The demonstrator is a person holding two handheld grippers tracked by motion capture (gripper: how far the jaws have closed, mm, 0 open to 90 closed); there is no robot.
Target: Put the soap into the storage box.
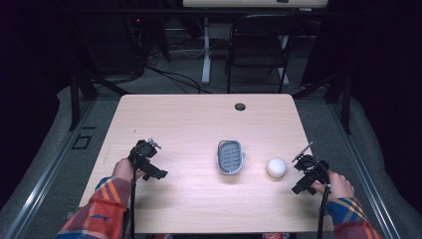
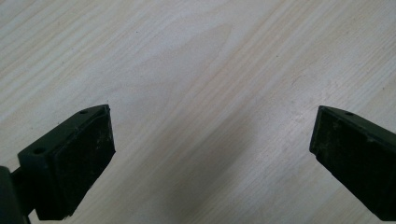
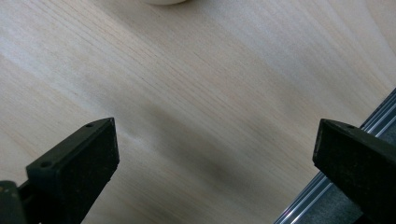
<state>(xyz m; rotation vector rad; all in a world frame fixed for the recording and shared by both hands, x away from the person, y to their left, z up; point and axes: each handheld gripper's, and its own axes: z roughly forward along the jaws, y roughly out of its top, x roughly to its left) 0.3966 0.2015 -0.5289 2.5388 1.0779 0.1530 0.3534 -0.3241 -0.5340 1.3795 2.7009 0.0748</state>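
A grey soap dish (image 1: 230,157) with a slotted insert lies near the middle of the light wooden table (image 1: 199,119). A round white soap bar (image 1: 276,167) rests on the table just right of the dish, and its lower edge (image 3: 164,1) peeks in at the top of the right gripper view. My left gripper (image 1: 149,162) hovers over the table's left part, well left of the dish, open (image 2: 212,140) over bare wood. My right gripper (image 1: 307,174) is at the table's right edge, just right of the soap, open (image 3: 215,154) with nothing between its jaws.
A round cable hole (image 1: 240,106) sits near the table's far edge. A metal rail (image 3: 336,163) runs along the floor beside the table's right edge. A dark folding chair (image 1: 259,45) and a white table leg (image 1: 206,50) stand beyond the far side.
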